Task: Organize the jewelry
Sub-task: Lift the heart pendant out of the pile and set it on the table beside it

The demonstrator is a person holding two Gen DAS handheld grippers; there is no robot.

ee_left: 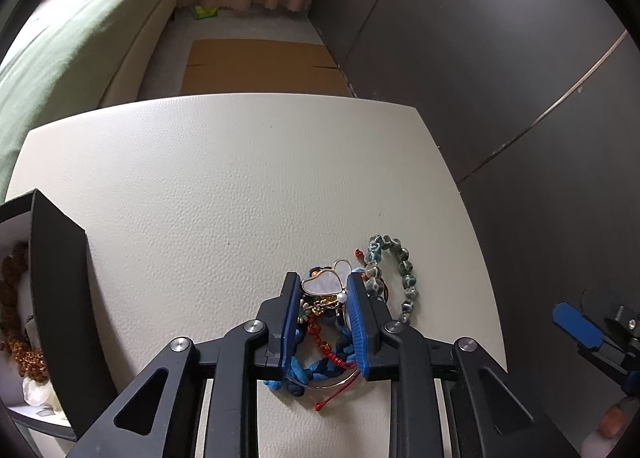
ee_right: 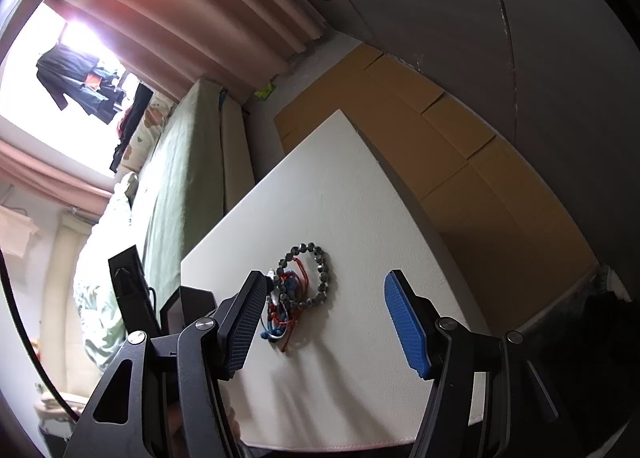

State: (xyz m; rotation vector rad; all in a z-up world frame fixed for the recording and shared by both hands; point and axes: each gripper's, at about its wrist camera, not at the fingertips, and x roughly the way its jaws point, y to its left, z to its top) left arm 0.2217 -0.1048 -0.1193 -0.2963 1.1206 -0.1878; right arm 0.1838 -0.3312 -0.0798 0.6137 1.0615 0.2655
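On the white worktop [ee_left: 224, 185], which carries everything in the scene, a black jewelry box [ee_left: 60, 298] stands open at the left edge. Its pale interior already contains brown beaded pieces [ee_left: 16, 290], so it is judged to be the destination for sorted items. Placement at the edge keeps the centre free for handling.

Near the right side of the worktop lies the tangled jewelry pile [ee_left: 320, 334]: blue knotted cord, red string with orange beads, and a thin metal bangle. A green ceramic bead bracelet [ee_left: 400, 278] rests beside the pile, touching its right edge, and lies flat as a ring.

The left tool [ee_left: 325, 290] points steeply down into the pile. Its blue pads [ee_left: 356, 322] stand narrow, closed on either side of the butterfly pendant [ee_left: 324, 284], a pearly shell piece in a gold frame lying on top of the pile. The pads appear to press its edges; cords also lie between the fingers, so a lift may drag neighbouring pieces along.

The right tool [ee_right: 328, 322] hovers above the near part of the worktop, jaws held at a medium gap with nothing between them. It is judged to be waiting clear of the pile.
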